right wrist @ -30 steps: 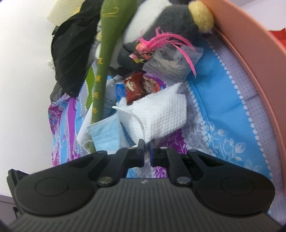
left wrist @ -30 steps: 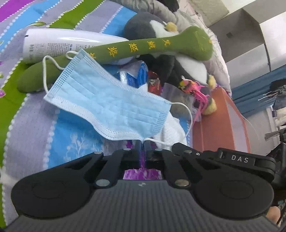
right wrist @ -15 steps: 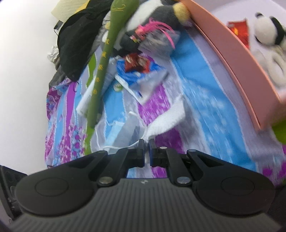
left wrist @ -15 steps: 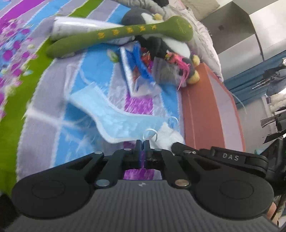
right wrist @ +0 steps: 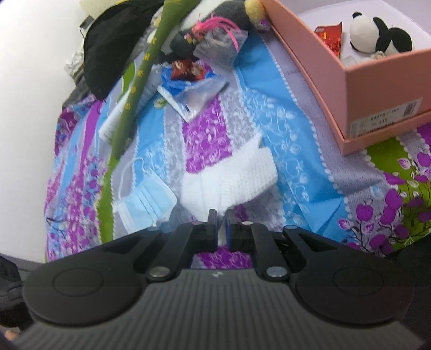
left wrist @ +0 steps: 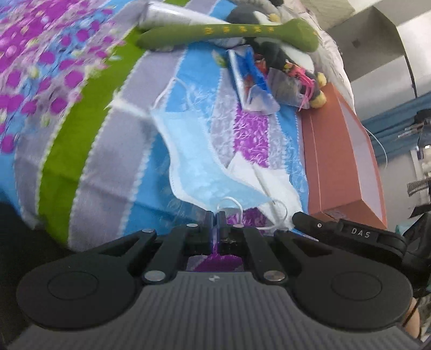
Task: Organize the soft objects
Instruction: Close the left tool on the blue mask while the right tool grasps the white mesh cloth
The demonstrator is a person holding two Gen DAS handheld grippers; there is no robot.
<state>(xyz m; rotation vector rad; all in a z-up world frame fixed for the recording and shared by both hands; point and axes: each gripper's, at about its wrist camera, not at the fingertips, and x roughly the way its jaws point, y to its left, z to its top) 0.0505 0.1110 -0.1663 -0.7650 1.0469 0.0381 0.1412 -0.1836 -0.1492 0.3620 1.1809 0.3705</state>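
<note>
Pinching the elastic ear loop point(left wrist: 229, 202), the left hand-held gripper point(left wrist: 214, 215) is pressed together; the limp, light face mask point(left wrist: 199, 167) trails ahead. The soft white cloth point(right wrist: 229, 177) is nipped at its near edge by the right hand-held gripper point(right wrist: 221, 215).

On the bed point(right wrist: 293, 150) there was one blue mask point(right wrist: 146, 203), one white cloth point(right wrist: 237, 175), one long green plush point(left wrist: 229, 33), one penguin plush point(left wrist: 282, 53), one blue packet point(right wrist: 188, 93), one red snack pack point(right wrist: 186, 68), one clear bag point(right wrist: 221, 47) with pink feathers, and one white bottle point(left wrist: 172, 17). One pink box point(right wrist: 377, 88) held one panda plush point(right wrist: 377, 35) and one red packet point(right wrist: 330, 36). Two tongs were in view, left point(left wrist: 214, 215) and right point(right wrist: 221, 215).
</note>
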